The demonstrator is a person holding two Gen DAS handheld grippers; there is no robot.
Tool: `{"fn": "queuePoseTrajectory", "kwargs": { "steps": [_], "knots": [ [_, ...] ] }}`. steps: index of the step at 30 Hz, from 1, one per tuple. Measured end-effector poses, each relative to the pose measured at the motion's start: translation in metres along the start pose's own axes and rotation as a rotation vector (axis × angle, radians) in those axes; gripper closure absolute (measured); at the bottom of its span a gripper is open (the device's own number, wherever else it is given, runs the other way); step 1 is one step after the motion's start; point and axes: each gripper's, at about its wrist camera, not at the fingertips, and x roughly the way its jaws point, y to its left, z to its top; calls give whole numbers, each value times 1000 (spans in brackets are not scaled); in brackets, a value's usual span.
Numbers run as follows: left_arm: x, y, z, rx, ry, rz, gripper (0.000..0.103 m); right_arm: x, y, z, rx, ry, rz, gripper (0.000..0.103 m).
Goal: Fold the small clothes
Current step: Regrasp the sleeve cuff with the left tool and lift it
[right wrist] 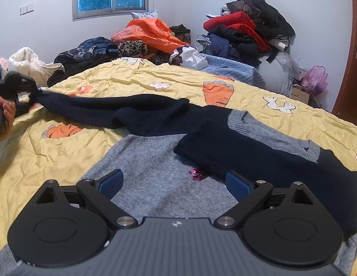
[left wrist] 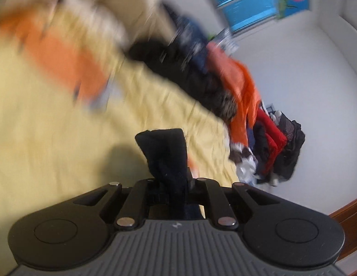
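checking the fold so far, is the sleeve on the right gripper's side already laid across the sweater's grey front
Yes, the right sleeve lies folded across the grey sweater below the collar.

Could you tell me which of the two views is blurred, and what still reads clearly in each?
Left wrist view: heavy motion blur over the quilt and clothes pile; only the left gripper, shut on the dark sleeve, is sharp. Right wrist view: sharp throughout, with fisheye bending at the edges; the sweater and the open right gripper read clearly.
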Motion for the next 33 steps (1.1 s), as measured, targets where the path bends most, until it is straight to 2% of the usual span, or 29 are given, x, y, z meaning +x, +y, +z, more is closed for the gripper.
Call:
{"fn": "queuePoseTrajectory", "kwargs": {
  "steps": [1, 4, 7, 10, 14, 18, 22, 26, 29, 33],
  "knots": [
    [-3, -7, 7, 55, -26, 5, 93, 0, 0, -1, 0, 0, -1, 6],
    [1, -24, 13, 194, -27, 3, 93, 3, -3, -3, 14, 8, -1, 6],
    [8, -34, 2, 279, 16, 25, 93, 1, -4, -3, 31, 5, 3, 6],
    [4, -50, -17, 350, 26, 10, 93, -6, -5, -1, 26, -9, -1, 6],
    [-3, -91, -54, 511, 58, -66, 93, -15, -15, -2, 36, -14, -23, 6],
    [-9, -137, -101, 641, 123, -189, 93, -24, -31, -7, 90, -19, -37, 6],
    [-6, -165, -144, 697, 193, -260, 93, -32, -47, -13, 151, -24, -46, 6],
    [-1, -172, -172, 707, 238, -275, 93, -35, -59, -10, 191, -40, -37, 6],
    [1, -165, -182, 710, 256, -261, 93, -25, -54, 2, 134, -71, -22, 8],
    [2, -159, -181, 702, 268, -246, 93, 7, -31, 21, 7, -79, -11, 13]
  ]
}}
